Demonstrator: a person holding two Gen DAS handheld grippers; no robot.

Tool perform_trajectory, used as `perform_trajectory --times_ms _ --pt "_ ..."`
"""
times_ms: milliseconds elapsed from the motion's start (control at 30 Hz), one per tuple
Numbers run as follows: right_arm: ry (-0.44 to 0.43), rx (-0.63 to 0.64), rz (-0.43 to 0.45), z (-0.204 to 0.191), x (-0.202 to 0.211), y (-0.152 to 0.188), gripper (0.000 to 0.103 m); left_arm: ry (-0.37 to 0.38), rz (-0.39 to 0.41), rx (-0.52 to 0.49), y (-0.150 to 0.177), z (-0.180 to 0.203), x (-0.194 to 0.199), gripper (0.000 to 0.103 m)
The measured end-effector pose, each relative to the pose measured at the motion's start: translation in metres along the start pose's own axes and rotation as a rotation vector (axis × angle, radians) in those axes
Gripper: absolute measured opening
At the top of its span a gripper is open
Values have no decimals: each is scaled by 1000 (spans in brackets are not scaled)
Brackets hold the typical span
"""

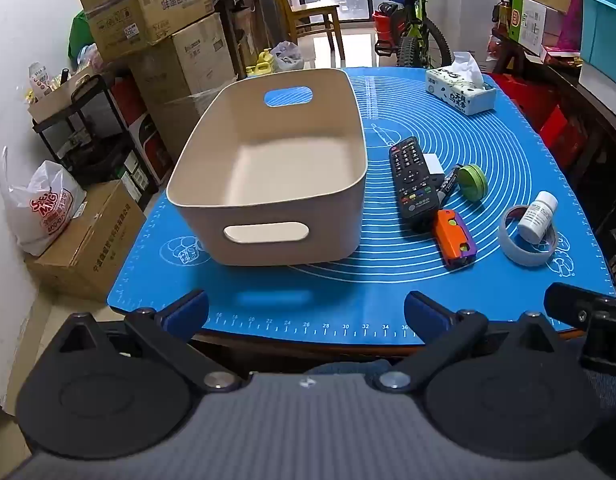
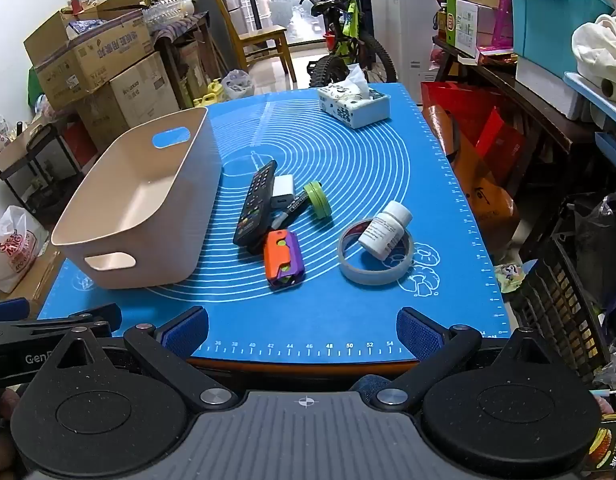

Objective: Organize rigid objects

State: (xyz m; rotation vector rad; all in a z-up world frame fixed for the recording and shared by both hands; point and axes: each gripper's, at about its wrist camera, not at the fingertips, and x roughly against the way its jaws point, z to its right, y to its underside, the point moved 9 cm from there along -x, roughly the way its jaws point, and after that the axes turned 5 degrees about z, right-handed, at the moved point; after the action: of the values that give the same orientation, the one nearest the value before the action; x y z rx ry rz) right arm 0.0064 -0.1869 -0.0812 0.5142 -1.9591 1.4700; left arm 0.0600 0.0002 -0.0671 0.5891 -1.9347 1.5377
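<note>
An empty beige bin (image 1: 275, 184) (image 2: 147, 216) stands on the left of the blue mat (image 1: 348, 292) (image 2: 348, 160). Right of it lie a black remote (image 1: 412, 182) (image 2: 255, 204), a white charger block (image 1: 434, 165) (image 2: 283, 190), a marker (image 1: 450, 184) (image 2: 289, 212), a green round tin (image 1: 472, 182) (image 2: 318, 199), an orange-purple toy (image 1: 455, 238) (image 2: 283, 259), and a white pill bottle (image 1: 536, 216) (image 2: 384, 230) leaning in a tape roll (image 1: 528, 244) (image 2: 375, 270). My left gripper (image 1: 305, 316) and right gripper (image 2: 301, 330) are open and empty at the mat's near edge.
A tissue pack (image 1: 462, 88) (image 2: 354, 106) sits at the far end of the mat. Cardboard boxes (image 1: 155, 32) stack at the left, a bicycle (image 1: 412, 28) stands behind, and shelves with red bags (image 2: 480, 128) crowd the right side.
</note>
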Motion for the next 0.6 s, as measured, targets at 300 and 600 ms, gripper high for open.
perform_trajectory --times_ms 300,600 --pt "-9 -8 1 0 0 0 100 -7 -1 -4 0 0 0 103" --pt "-11 -9 3 -1 0 -1 100 -6 0 -5 0 0 0 103"
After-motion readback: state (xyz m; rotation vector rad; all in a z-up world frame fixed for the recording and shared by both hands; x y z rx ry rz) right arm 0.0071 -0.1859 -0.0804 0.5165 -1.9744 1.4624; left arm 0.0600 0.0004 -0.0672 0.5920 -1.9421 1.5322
